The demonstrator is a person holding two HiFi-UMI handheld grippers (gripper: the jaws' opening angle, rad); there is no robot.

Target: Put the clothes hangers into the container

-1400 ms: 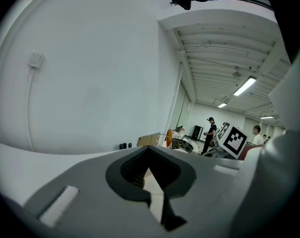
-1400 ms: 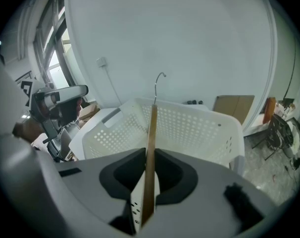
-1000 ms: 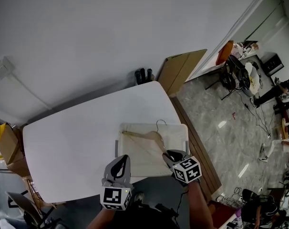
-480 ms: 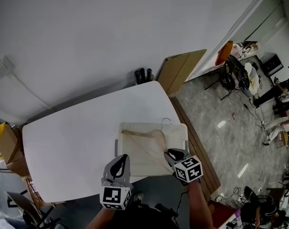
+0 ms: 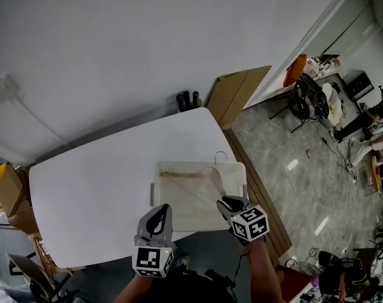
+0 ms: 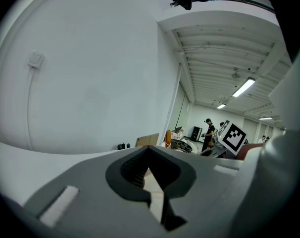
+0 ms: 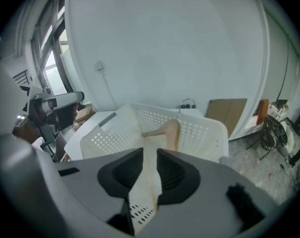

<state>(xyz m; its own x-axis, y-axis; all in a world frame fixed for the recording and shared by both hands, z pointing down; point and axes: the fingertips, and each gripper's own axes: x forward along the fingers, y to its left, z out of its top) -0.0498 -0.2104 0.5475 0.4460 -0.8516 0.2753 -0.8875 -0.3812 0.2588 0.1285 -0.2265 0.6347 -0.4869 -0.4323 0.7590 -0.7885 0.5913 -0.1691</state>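
Note:
A white perforated basket (image 5: 155,193) stands on the near right part of the white table (image 5: 90,182). A wooden clothes hanger (image 5: 207,177) with a metal hook lies slanted inside it, its top toward the far right corner. My right gripper (image 5: 228,202) is at the basket's near right rim, shut on one arm of the hanger. In the right gripper view the hanger (image 7: 166,132) runs from the right gripper (image 7: 149,175) into the basket (image 7: 110,135). My left gripper (image 5: 157,214) hovers at the basket's near left corner, shut and holding nothing; in its own view the left gripper (image 6: 152,182) shows only a sliver of gap.
A cardboard sheet (image 5: 237,91) leans on the wall beyond the table, with a dark pair of shoes (image 5: 188,100) beside it. Cardboard boxes (image 5: 8,194) and a chair (image 5: 28,274) stand to the left. Desks, cables and people fill the floor at the far right.
The hanger has slid a little farther into the basket, its hook now nearer the far right corner. Both grippers stay almost where they were.

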